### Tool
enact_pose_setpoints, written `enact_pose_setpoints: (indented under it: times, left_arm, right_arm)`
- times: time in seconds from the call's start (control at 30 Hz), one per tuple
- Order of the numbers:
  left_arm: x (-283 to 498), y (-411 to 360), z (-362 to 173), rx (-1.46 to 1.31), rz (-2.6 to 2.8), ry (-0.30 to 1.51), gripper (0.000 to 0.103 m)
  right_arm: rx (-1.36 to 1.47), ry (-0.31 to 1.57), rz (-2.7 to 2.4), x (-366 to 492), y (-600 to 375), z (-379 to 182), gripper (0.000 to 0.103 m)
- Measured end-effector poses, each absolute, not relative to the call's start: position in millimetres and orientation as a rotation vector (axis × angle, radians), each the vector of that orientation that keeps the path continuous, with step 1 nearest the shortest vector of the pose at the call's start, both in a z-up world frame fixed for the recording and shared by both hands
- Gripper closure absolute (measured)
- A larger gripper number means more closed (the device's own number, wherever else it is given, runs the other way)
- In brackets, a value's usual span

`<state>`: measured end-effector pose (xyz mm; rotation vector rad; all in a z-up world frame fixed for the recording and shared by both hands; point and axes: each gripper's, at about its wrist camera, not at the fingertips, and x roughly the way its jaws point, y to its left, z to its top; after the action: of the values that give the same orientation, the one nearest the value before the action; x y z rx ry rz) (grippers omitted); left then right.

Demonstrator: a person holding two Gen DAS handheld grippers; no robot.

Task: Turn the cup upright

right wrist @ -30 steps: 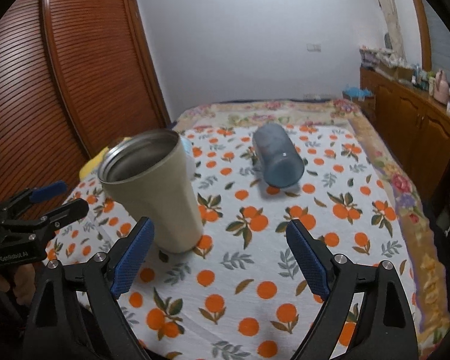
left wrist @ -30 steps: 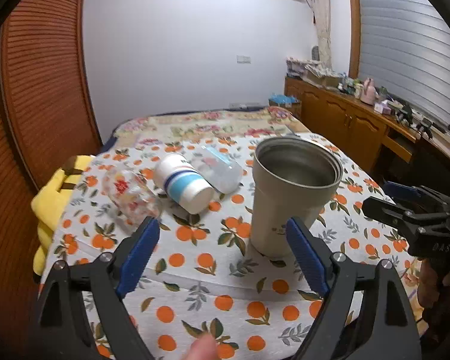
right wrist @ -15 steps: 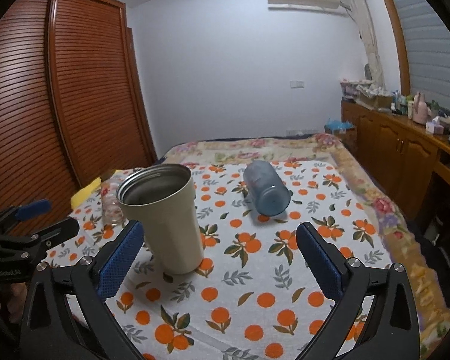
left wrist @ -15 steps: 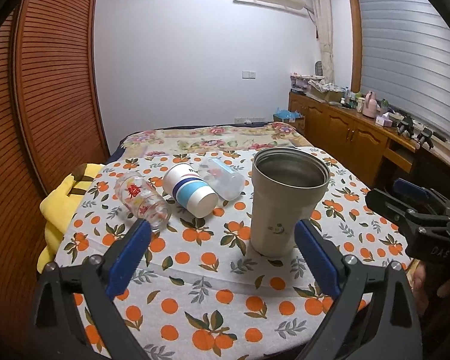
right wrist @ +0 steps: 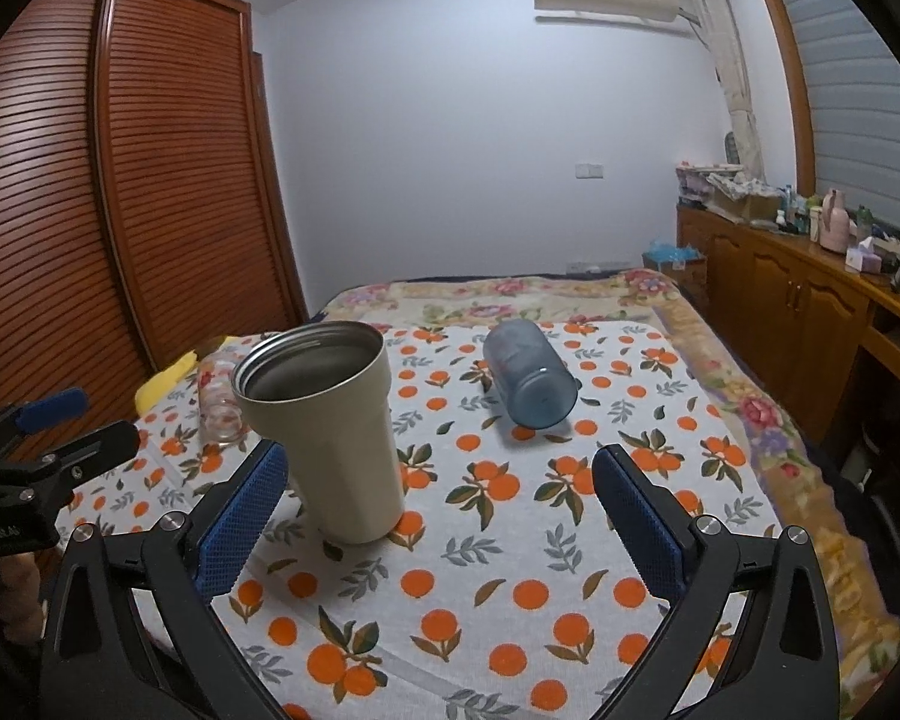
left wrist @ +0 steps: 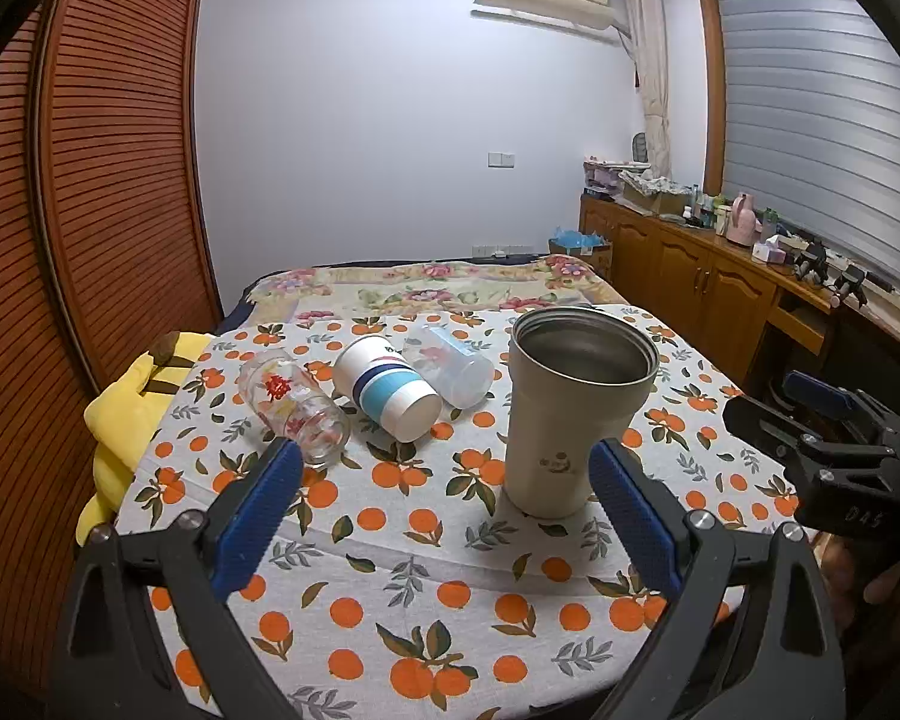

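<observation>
A beige steel tumbler (left wrist: 576,414) stands upright, mouth open to the ceiling, on the orange-print worktop (left wrist: 414,546), while four other cups lie on their sides: a glass (left wrist: 294,405) at 10 o'clock from it, a blue-striped paper cup (left wrist: 387,387), a clear plastic cup (left wrist: 450,366) and, in the right view, a blue plastic cup (right wrist: 528,378) at 1 o'clock. The left gripper (left wrist: 444,510) is spread wide and empty, the tumbler just ahead near its right finger; the right gripper (right wrist: 438,513) is likewise spread and empty, the tumbler close by its left finger. The tumbler looks rigid, fairly heavy and smooth-walled, best taken across its narrower lower body; the blue cup appears light and apt to roll, so a hold across its middle would suit.
</observation>
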<state>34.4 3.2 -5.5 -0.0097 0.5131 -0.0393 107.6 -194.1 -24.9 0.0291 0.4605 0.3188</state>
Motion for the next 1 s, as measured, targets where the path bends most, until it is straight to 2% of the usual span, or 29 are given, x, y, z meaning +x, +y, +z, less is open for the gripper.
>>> enact_pose_setpoints:
  times: [1.0]
  left_arm:
    - [23,0,5,-0.003,-0.038,0.482,0.006]
  right_arm:
    - [0.036,0.439,0.308,102,-197,-19,0.000]
